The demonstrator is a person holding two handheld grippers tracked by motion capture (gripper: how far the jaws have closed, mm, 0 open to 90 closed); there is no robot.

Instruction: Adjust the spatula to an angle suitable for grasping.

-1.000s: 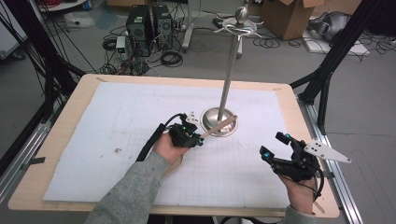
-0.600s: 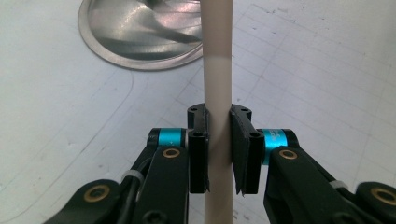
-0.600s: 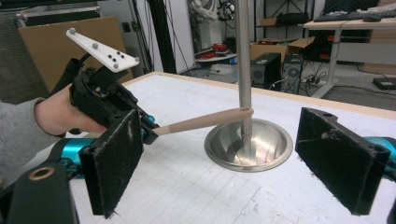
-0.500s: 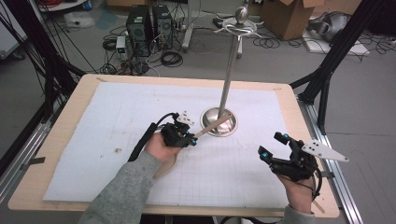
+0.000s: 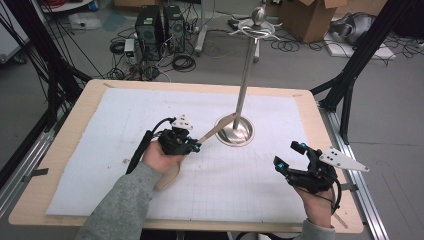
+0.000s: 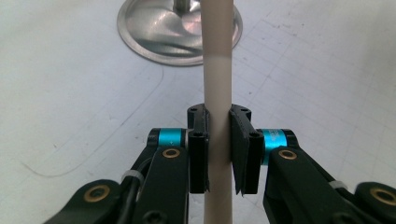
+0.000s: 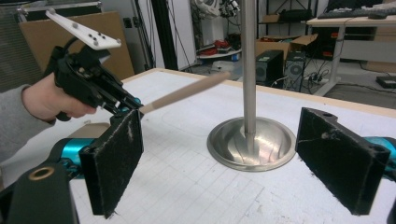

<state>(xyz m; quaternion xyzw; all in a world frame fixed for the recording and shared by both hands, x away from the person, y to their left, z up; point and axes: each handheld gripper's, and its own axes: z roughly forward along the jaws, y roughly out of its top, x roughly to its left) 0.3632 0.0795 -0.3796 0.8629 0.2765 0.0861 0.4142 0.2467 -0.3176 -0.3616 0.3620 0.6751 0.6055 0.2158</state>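
Currently your left gripper [image 5: 196, 147] has its fingers [image 6: 198, 154] clamped on the wooden utensil [image 6: 218, 93], whose far end hangs over the metal stand base [image 5: 235, 132] near the surface [image 5: 75, 125] centre. Your right gripper [image 5: 288, 156] rests open-fingered near the front right corner.
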